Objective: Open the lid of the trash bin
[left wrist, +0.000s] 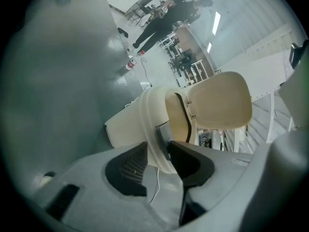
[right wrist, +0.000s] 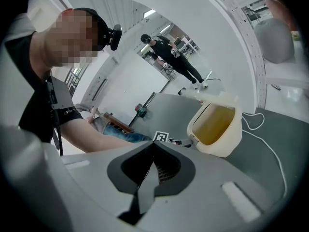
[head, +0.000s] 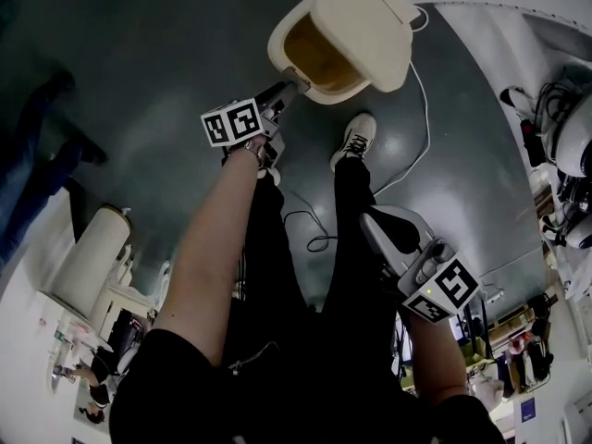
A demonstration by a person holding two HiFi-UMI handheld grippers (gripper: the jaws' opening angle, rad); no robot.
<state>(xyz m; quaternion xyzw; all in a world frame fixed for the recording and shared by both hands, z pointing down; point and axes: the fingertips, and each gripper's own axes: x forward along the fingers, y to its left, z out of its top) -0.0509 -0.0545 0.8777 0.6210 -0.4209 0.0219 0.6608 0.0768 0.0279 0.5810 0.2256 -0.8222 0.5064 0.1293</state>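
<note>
The cream trash bin (head: 310, 58) stands on the dark floor with its lid (head: 363, 24) swung up and its yellowish inside showing. My left gripper (head: 294, 85) reaches the bin's near rim. In the left gripper view the rim (left wrist: 153, 124) runs between the two jaws of the left gripper (left wrist: 158, 149), which are shut on it, and the raised lid (left wrist: 219, 100) stands behind. My right gripper (head: 370, 220) hangs back by the person's leg, away from the bin. Its jaws (right wrist: 153, 161) are shut with nothing between them, and the bin (right wrist: 217, 124) lies ahead of them.
A white cable (head: 421, 128) trails over the floor beside the bin. The person's shoe (head: 354, 137) stands just below it. A white cylinder (head: 88, 262) is at the left, and equipment (head: 564, 146) at the right. Another person (left wrist: 164, 21) stands far off.
</note>
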